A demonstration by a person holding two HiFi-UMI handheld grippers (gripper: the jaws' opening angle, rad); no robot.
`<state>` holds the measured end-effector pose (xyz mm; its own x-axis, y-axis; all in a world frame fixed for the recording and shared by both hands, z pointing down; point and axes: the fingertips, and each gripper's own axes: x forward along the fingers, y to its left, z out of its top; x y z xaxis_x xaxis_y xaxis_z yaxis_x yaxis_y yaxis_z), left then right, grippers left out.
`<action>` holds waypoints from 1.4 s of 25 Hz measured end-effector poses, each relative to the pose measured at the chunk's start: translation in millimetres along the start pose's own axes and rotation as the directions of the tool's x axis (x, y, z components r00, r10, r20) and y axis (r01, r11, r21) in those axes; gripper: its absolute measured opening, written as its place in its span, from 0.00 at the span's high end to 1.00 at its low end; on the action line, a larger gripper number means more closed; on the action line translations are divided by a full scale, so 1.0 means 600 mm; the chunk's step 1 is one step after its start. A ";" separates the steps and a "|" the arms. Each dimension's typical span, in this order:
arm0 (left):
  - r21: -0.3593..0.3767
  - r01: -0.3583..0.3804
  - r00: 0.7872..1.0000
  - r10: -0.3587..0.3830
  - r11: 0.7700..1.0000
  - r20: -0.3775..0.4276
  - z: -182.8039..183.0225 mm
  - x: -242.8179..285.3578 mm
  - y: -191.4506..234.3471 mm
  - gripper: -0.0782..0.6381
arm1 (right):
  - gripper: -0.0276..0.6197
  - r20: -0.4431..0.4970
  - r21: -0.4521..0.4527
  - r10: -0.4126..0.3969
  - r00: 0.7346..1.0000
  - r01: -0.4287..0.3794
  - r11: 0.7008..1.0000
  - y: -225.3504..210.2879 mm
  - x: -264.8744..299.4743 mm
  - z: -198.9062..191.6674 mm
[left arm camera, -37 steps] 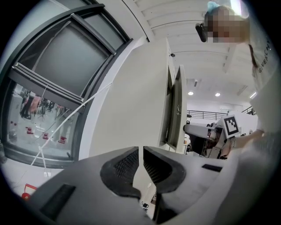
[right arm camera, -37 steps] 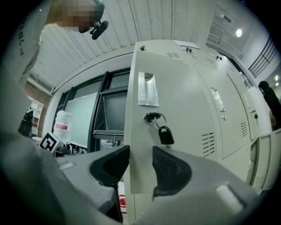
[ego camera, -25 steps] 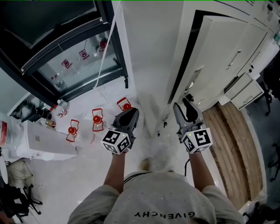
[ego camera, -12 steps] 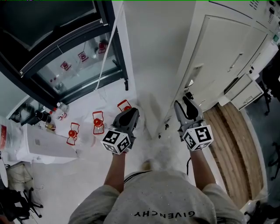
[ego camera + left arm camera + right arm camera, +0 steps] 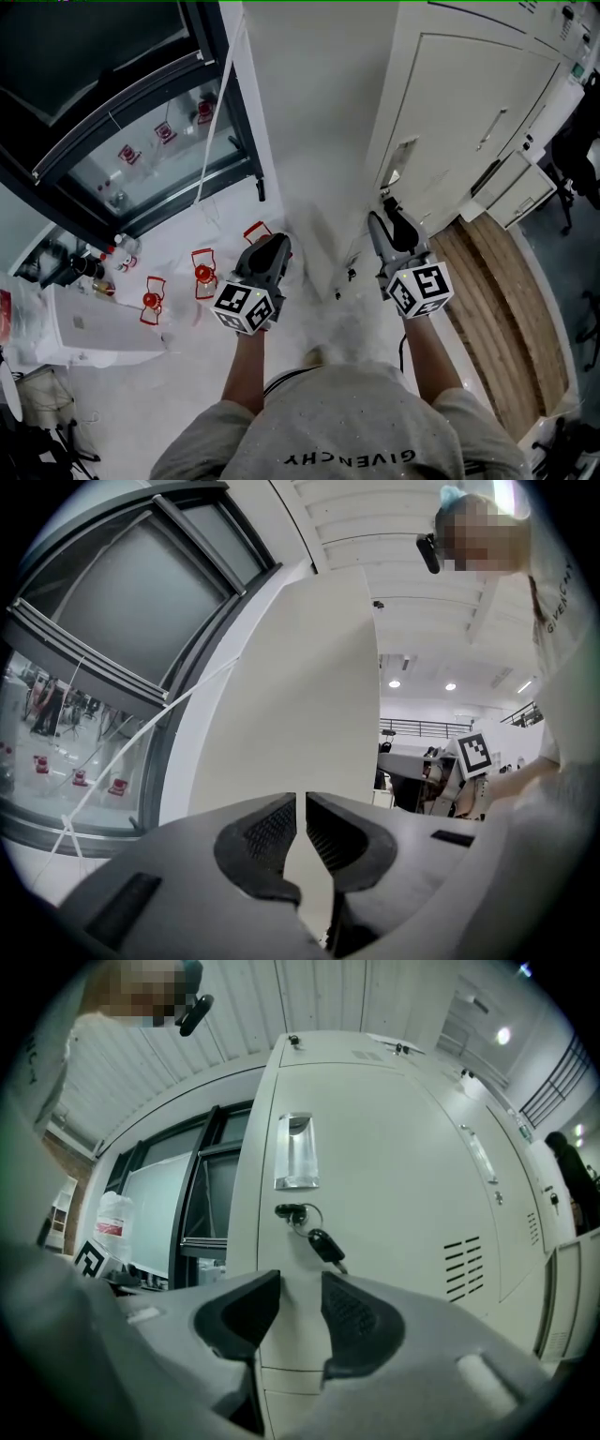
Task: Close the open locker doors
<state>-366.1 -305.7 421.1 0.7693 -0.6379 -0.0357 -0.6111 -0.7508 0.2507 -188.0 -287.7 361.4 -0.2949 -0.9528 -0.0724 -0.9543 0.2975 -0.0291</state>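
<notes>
Only the right gripper view shows a key hanging in the tall, upright locker door, which faces the right tongs. These stand apart and empty, having just been closing. The left tongs are nearly together, empty.

shirt reads "givenchy" (upside down)

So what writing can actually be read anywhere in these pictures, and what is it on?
"GIVENCHY": across the person's T-shirt, upside down in the head view.
Too small to read: the red signs behind the window glass.
Blurred, unreadable: the red label on the plastic bag.
No words, only square patterns: the marker cubes.
</notes>
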 end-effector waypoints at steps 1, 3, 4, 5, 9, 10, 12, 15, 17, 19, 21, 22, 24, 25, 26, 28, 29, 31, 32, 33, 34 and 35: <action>0.000 0.009 1.000 -0.009 1.000 -0.003 -0.001 0.002 -0.002 0.85 | 0.75 0.003 0.003 -0.001 1.000 0.001 1.000 0.000 0.000 0.000; -0.002 0.037 0.999 -0.037 0.999 -0.012 -0.003 0.007 -0.008 0.85 | 0.75 0.011 0.008 0.001 1.000 -0.001 1.000 0.001 0.000 0.000; -0.005 0.056 0.998 -0.057 0.998 -0.018 -0.006 0.010 -0.013 0.85 | 0.75 0.016 0.010 0.004 1.000 -0.004 1.000 0.000 -0.001 0.000; -0.007 0.076 0.997 -0.076 0.997 -0.025 -0.009 0.013 -0.019 0.85 | 0.75 0.021 0.011 0.007 1.000 -0.007 1.000 0.000 -0.001 0.000; -0.018 0.139 0.989 -0.139 0.990 -0.043 -0.020 0.029 -0.041 0.85 | 0.75 0.018 -0.005 0.004 1.000 -0.003 1.000 -0.003 -0.002 -0.004; -0.019 0.152 0.987 -0.153 0.988 -0.047 -0.024 0.034 -0.046 0.85 | 0.75 0.014 -0.012 -0.003 1.000 0.003 1.000 -0.006 -0.004 -0.007; -0.019 0.180 0.982 -0.181 0.983 -0.061 -0.033 0.043 -0.059 0.85 | 0.75 0.009 -0.014 -0.020 1.000 0.020 1.000 -0.013 -0.014 -0.013; -0.025 0.267 0.959 -0.268 0.963 -0.088 -0.051 0.057 -0.095 0.85 | 0.75 0.007 -0.008 -0.066 0.998 0.066 0.998 -0.033 -0.042 -0.021; -0.024 0.356 0.928 -0.356 0.934 -0.106 -0.062 0.065 -0.134 0.85 | 0.75 0.003 -0.002 -0.107 0.994 0.107 0.994 -0.053 -0.068 -0.026; -0.018 0.441 0.890 -0.439 0.897 -0.125 -0.072 0.072 -0.175 0.85 | 0.75 -0.003 0.006 -0.156 0.988 0.156 0.988 -0.075 -0.099 -0.031; -0.018 0.497 0.858 -0.494 0.868 -0.144 -0.083 0.082 -0.209 0.85 | 0.77 -0.009 0.008 -0.212 0.977 0.213 0.977 -0.098 -0.135 -0.035; -0.020 0.512 0.848 -0.509 0.859 -0.151 -0.089 0.088 -0.222 0.85 | 0.81 -0.011 0.007 -0.241 0.970 0.242 0.970 -0.110 -0.154 -0.036; -0.031 0.528 0.836 -0.525 0.849 -0.157 -0.100 0.105 -0.242 0.85 | 0.84 -0.012 0.002 -0.296 0.955 0.296 0.955 -0.135 -0.191 -0.037; -0.039 0.535 0.831 -0.534 0.844 -0.157 -0.106 0.112 -0.251 0.85 | 0.87 -0.015 -0.003 -0.321 0.947 0.321 0.947 -0.146 -0.209 -0.038; -0.047 0.544 0.824 -0.544 0.838 -0.159 -0.111 0.118 -0.260 0.85 | 0.89 -0.020 -0.009 -0.345 0.938 0.345 0.939 -0.156 -0.228 -0.040; -0.060 0.572 0.801 -0.573 0.818 -0.172 -0.126 0.128 -0.284 0.85 | 0.91 -0.034 -0.021 -0.394 0.919 0.393 0.919 -0.177 -0.268 -0.045; -0.065 0.586 0.789 -0.587 0.808 -0.183 -0.135 0.134 -0.296 0.85 | 0.91 -0.038 -0.023 -0.419 0.907 0.418 0.908 -0.189 -0.289 -0.047; -0.072 0.601 0.773 -0.602 0.796 -0.202 -0.150 0.155 -0.321 0.85 | 0.91 -0.038 -0.014 -0.465 0.885 0.464 0.885 -0.221 -0.329 -0.050; -0.072 0.601 0.771 -0.602 0.796 -0.209 -0.157 0.170 -0.333 0.85 | 0.91 -0.037 -0.008 -0.483 0.875 0.483 0.876 -0.240 -0.348 -0.051; -0.070 0.598 0.773 -0.597 0.799 -0.213 -0.162 0.187 -0.345 0.85 | 0.91 -0.036 -0.003 -0.498 0.867 0.498 0.867 -0.261 -0.367 -0.053; -0.066 0.592 0.778 -0.591 0.803 -0.214 -0.166 0.206 -0.358 0.85 | 0.91 -0.037 0.001 -0.510 0.859 0.510 0.860 -0.284 -0.386 -0.054; -0.061 0.585 0.785 -0.583 0.809 -0.211 -0.168 0.226 -0.372 0.85 | 0.91 -0.038 0.003 -0.521 0.853 0.522 0.853 -0.308 -0.406 -0.054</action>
<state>-106.6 -207.6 457.9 0.9992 -0.0266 0.0303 -0.0332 -0.9700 0.2408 58.7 -112.5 416.9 0.2441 -0.9697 -0.0091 -0.9678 -0.2431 -0.0654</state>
